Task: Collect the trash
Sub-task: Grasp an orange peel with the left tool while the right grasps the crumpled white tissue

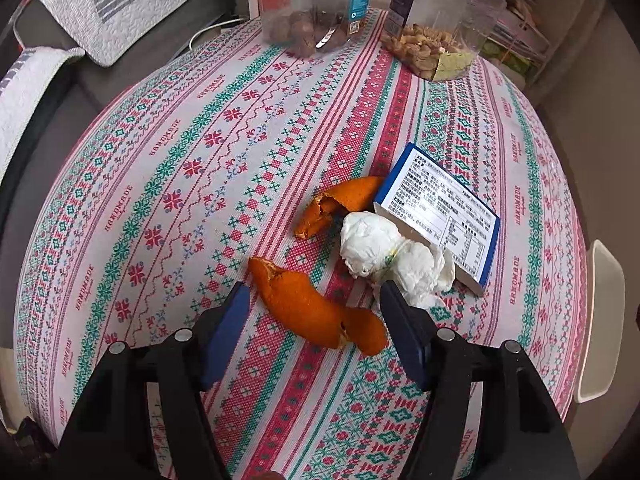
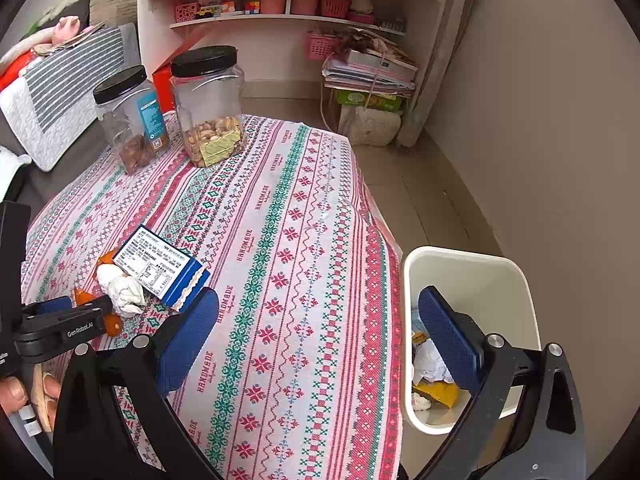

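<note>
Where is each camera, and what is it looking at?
Left wrist: on the left gripper, looking steeply down at an orange peel lying between its open fingers.
Right wrist: on the right gripper, looking across the tablecloth and into the bin; its fingers are open, and a hand and the left gripper show at the left edge.
Shared: peel, crumpled tissue, blue box, two jars.

Two orange peels (image 1: pixel 320 312), two jars (image 2: pixel 208 108)

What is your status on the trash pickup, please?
Left gripper open over near orange peel, not gripping. Right gripper open, empty. Second peel, tissue, box still on table. Nothing blocking.
</note>
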Motion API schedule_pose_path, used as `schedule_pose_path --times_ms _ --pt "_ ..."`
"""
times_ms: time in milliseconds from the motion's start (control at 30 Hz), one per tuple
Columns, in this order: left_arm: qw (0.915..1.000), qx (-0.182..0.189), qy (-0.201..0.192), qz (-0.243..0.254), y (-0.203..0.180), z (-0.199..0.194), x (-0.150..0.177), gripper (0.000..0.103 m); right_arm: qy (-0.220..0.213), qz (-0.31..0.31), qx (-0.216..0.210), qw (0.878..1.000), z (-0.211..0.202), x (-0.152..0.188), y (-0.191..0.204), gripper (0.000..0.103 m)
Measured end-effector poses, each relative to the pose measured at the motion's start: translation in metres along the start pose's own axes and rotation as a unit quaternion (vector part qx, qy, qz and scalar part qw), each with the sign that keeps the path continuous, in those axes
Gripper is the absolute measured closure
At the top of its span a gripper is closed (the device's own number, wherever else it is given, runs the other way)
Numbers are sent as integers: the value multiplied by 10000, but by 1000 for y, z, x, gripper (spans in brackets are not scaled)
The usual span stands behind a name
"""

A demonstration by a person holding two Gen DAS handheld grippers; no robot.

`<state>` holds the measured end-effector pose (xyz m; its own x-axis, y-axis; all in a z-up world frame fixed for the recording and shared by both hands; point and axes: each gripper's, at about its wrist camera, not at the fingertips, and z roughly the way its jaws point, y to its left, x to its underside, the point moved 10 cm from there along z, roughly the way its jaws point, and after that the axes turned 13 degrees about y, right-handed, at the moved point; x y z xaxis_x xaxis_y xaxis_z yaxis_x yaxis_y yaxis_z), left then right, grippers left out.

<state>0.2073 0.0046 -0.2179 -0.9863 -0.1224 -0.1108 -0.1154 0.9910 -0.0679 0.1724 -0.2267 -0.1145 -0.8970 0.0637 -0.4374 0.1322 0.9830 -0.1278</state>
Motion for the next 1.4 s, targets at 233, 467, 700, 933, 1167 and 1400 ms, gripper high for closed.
schedule_pose_path --times_ms 233,467,700,933,1167,1400 --pt "9984 -234 48 513 -14 4 -4 60 151 -140 -132 9997 11 -5 18 7" --pt "9967 -196 172 770 2 8 15 80 273 -511 -253 9980 20 -4 51 7" --pt "9970 -118 -71 757 31 -26 20 84 179 -978 -789 9919 16 -5 95 7" --pt "9970 -204 -410 630 68 -60 19 84 -87 -1879 -1023 9768 21 -4 165 9" --pt "9980 -164 -331 505 84 -54 20 84 -451 -2876 -598 9548 43 2 209 22" --pt "9989 -143 -293 322 100 -51 18 84 12 -2588 -883 9619 69 8 205 69"
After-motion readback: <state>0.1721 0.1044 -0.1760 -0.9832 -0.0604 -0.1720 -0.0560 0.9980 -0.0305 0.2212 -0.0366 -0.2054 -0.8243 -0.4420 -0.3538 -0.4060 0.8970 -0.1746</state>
